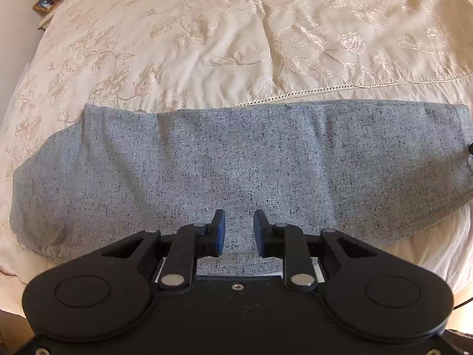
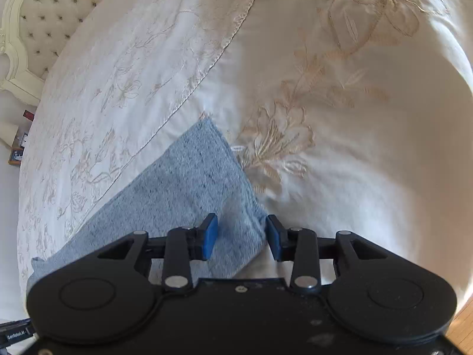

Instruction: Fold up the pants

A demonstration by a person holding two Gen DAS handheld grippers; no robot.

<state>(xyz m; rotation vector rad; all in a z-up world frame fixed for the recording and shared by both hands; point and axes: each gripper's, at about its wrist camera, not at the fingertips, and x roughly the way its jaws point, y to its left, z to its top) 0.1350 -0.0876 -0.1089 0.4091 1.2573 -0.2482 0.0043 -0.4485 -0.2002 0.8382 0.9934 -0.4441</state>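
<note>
Bedroom: bed (image 1: 207,29), tufted headboard (image 2: 44,14)

Both the left gripper (image 1: 239,232) and right gripper (image 2: 241,236) point downward, fingers parted.

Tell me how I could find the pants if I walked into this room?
Look for the big bed with the cream bedspread stitched with flowers. Near its front edge lies a long, flat strip of cloth, the pants. They are the only speckled grey thing on the bed; everything around them is pale cream.
</note>
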